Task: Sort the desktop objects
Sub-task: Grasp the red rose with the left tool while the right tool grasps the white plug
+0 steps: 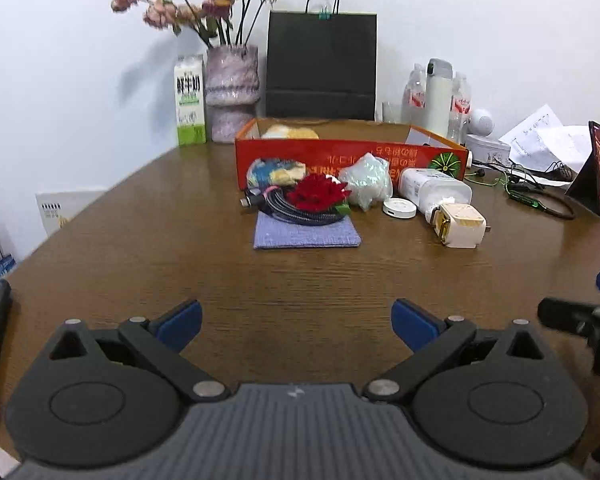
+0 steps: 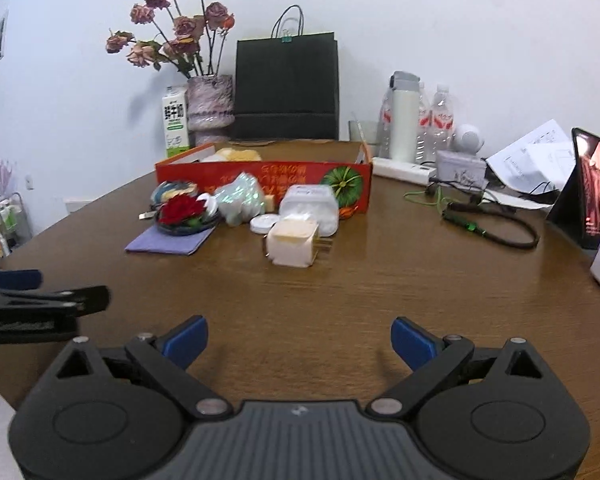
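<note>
Desk (image 1: 148,248): the brown wooden surface is carrying everything; the orange box is serving as the landmark below.
Orange box (image 1: 340,156): the open cardboard tray is sitting at mid-desk, already holding something pale and yellow at its left end; it is probably acting as the sorting bin.
Purple cloth (image 1: 306,236): it is lying flat just in front of the box; soft and limp, so a pinch at one corner looks best.
White bottle (image 1: 432,190): it is lying on its side in front of the box's right end; smooth and likely to roll, so taking it across the body seems wise.
Coiled cable (image 1: 296,208): it is resting on the cloth; floppy, so the jaws would do well gripping the whole bundle.
Iridescent bag (image 1: 366,180): it is leaning against the box front; crinkly, light, probably slippery.
Red flower (image 1: 318,194): it is sitting on the cable; delicate, wanting a light squeeze.
Charger plug (image 2: 294,242): it is lying nearest the grippers, in front of the bottle; rigid, light, its flat sides offering a sure hold.
White disc (image 1: 399,208): it is lying flat beside the bottle; thin, awkward to lift.
Left gripper (image 1: 296,326): it is hovering over bare desk, well short of the box, jaws spread wide and holding nothing.
Right gripper (image 2: 300,340): it is hovering likewise, jaws wide and empty.
</note>
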Demonstrator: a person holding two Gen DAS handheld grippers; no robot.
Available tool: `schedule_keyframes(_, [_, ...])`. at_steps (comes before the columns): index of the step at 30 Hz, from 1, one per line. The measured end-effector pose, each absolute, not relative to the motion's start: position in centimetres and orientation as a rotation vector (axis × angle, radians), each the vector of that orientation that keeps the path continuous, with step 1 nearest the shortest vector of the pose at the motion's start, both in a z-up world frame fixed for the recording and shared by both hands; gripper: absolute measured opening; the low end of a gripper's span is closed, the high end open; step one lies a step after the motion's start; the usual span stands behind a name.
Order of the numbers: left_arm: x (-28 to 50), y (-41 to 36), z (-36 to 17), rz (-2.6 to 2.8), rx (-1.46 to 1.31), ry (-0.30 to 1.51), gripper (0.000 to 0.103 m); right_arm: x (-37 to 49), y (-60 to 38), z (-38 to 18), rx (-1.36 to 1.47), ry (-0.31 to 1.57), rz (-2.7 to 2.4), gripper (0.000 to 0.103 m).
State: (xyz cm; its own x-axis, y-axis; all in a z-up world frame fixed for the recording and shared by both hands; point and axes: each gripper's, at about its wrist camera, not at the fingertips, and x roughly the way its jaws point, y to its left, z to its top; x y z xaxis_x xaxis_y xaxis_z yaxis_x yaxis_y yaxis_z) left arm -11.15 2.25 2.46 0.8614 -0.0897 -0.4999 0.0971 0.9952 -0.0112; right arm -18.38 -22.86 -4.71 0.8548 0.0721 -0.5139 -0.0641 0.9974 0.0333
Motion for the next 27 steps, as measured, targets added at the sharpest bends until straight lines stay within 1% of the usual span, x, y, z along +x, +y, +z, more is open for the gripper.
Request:
schedule_keyframes(4, [-10.7, 2.4, 2.7, -0.127, -0.018, 0.510, 0.103, -17.3, -22.5, -4.2, 0.021, 0.536, 0.086, 0.095])
schedule_keyframes(7, [-9.4, 2.4, 3.2, -0.154, -0.028, 0.526, 0.093, -15.8, -22.4, -4.0, 0.024, 0.542, 0.097, 0.094])
schedule_keyframes(8, [-8.7, 2.4, 3.5, -0.166, -0.034, 0.524, 0.088, -15.1, -22.3, -3.8, 0.022, 0.542, 0.095, 0.094])
schedule_keyframes(10, [-6.3, 2.2, 4.1, -0.199, -0.039, 0.521, 0.087, -13.0, -22.3, -3.4, 0.019, 0.543, 0.095, 0.092])
schedule_keyframes(13, [-2.2, 1.9, 4.5, -0.255, -0.014, 0.511, 0.086, -9.8, -22.0, -3.3, -0.001, 0.556, 0.082, 0.091])
schedule_keyframes(15, [0.4, 1.9, 4.5, -0.278, -0.038, 0.520, 0.087, -7.7, -21.9, -3.6, -0.011, 0.577, 0.071, 0.084])
schedule_keyframes(17, [3.4, 2.0, 4.1, -0.307, -0.075, 0.575, 0.084, -5.9, -21.9, -4.0, -0.007, 0.596, 0.064, 0.082])
schedule_keyframes(19, [5.5, 2.1, 3.5, -0.299, -0.106, 0.628, 0.073, -4.4, -21.8, -4.5, -0.005, 0.621, 0.064, 0.080])
schedule_keyframes(20, [6.2, 2.2, 3.3, -0.293, -0.119, 0.634, 0.065, -4.1, -21.8, -4.8, -0.004, 0.626, 0.062, 0.078])
schedule_keyframes(22, [6.8, 2.4, 3.1, -0.292, -0.132, 0.619, 0.062, -3.4, -21.8, -5.2, 0.009, 0.642, 0.069, 0.073])
schedule_keyframes(23, [7.0, 2.4, 3.0, -0.315, -0.138, 0.619, 0.053, -3.2, -21.8, -5.4, 0.019, 0.644, 0.071, 0.067])
schedule_keyframes(24, [7.2, 2.4, 2.8, -0.331, -0.145, 0.621, 0.048, -3.1, -21.8, -5.4, 0.020, 0.638, 0.073, 0.067])
schedule_keyframes(25, [7.3, 2.4, 2.7, -0.323, -0.149, 0.626, 0.046, -3.1, -21.7, -5.5, 0.014, 0.633, 0.074, 0.067])
schedule_keyframes(27, [6.7, 2.4, 3.0, -0.329, -0.135, 0.602, 0.032, -3.2, -21.7, -5.5, 0.016, 0.627, 0.076, 0.066])
